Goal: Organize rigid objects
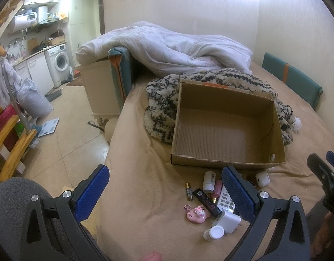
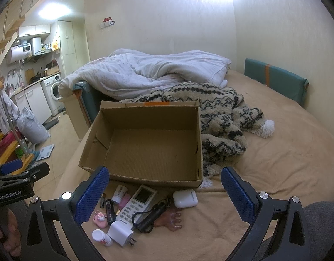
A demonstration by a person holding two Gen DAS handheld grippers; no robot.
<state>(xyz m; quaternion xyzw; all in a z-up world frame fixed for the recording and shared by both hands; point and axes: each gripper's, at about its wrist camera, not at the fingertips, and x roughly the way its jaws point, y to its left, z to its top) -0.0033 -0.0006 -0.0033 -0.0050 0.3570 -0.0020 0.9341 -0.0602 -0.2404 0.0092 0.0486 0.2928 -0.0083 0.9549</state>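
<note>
An empty cardboard box [image 1: 228, 130] [image 2: 149, 143] stands on the tan bed. In front of it lies a heap of small items: a white remote [image 2: 137, 204], a white charger plug [image 2: 120, 232] [image 1: 226, 220], a white earbud case [image 2: 185, 198] [image 1: 262, 178], a black flashlight [image 2: 152, 216], a pink charm [image 1: 196, 214] [image 2: 100, 217], a battery [image 1: 189, 191] and small white bottles [image 1: 213, 232] [image 2: 101, 237]. My left gripper [image 1: 167, 195] is open, above the heap's left side. My right gripper [image 2: 164, 195] is open over the heap, holding nothing.
A shaggy patterned blanket [image 2: 223, 117] lies behind and right of the box, a white duvet [image 2: 149, 69] farther back. The bed's left edge drops to a tiled floor [image 1: 64, 148] with a scale, a bag and wooden stairs. A teal cushion [image 2: 275, 80] lines the right wall.
</note>
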